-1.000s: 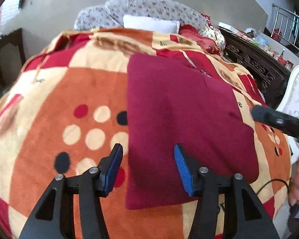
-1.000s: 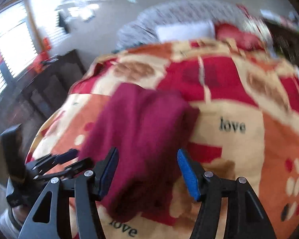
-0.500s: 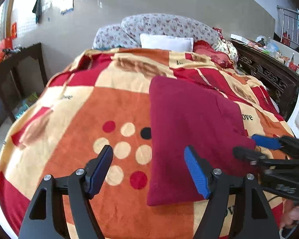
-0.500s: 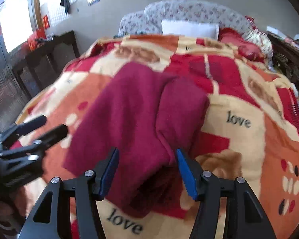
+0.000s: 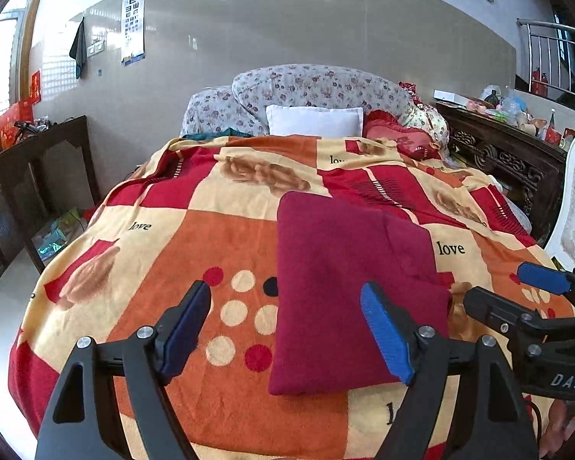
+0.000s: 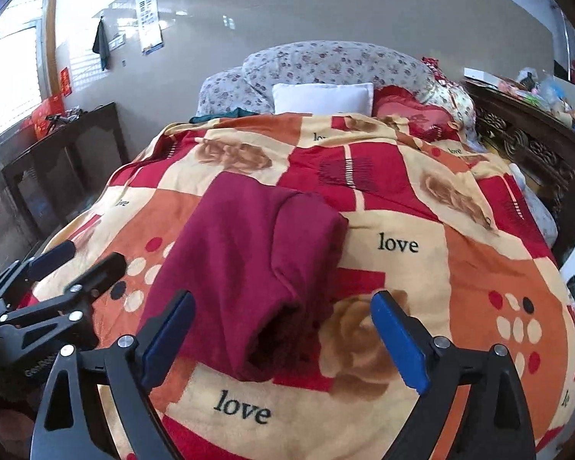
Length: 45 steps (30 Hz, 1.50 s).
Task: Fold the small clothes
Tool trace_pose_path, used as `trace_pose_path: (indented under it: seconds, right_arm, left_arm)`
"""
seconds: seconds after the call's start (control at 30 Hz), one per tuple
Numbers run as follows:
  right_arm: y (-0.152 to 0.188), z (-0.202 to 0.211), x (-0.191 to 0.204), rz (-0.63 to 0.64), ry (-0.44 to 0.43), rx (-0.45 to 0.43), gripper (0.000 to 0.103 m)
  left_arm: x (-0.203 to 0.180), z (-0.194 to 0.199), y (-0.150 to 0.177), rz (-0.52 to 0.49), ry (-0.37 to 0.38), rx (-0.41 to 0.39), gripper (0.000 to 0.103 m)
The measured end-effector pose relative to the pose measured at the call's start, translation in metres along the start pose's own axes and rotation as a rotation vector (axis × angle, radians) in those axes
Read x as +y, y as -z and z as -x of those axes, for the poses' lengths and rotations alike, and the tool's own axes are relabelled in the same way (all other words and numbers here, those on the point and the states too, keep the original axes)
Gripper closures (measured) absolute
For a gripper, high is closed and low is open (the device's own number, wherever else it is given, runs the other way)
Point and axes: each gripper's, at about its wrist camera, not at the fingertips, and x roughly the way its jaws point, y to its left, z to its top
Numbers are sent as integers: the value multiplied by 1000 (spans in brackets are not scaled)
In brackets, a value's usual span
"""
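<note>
I'm holding both grippers above the near end of the bed, nothing in either one. My left gripper (image 5: 285, 329) is sitting wide open, blue pads well apart, hovering over the near left edge of the maroon garment (image 5: 349, 280). My right gripper (image 6: 283, 335) is also gaping wide, jaws empty, hanging over the garment's near right corner.

The garment is lying folded into a long rectangle on the patchwork blanket (image 5: 218, 253), long axis running away from me toward the white pillow (image 5: 313, 120). In the right wrist view a folded-over part, probably a sleeve, is lying along its right side (image 6: 306, 237), with an open tube end facing me near the blanket's rose print. I can't tell from here how many layers are stacked.

Each gripper is showing up in the other's camera: the right one at the right edge (image 5: 517, 291), the left one at the left edge (image 6: 76, 264), flanking the garment.
</note>
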Motion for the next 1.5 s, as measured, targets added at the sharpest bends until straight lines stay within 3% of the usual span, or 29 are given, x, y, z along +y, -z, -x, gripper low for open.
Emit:
trace_pose_path:
  seconds: [1.5]
  right_arm:
    - [5, -12, 3, -4, -35, 39, 7]
  left_arm:
    - [1, -4, 3, 3, -16, 15, 23]
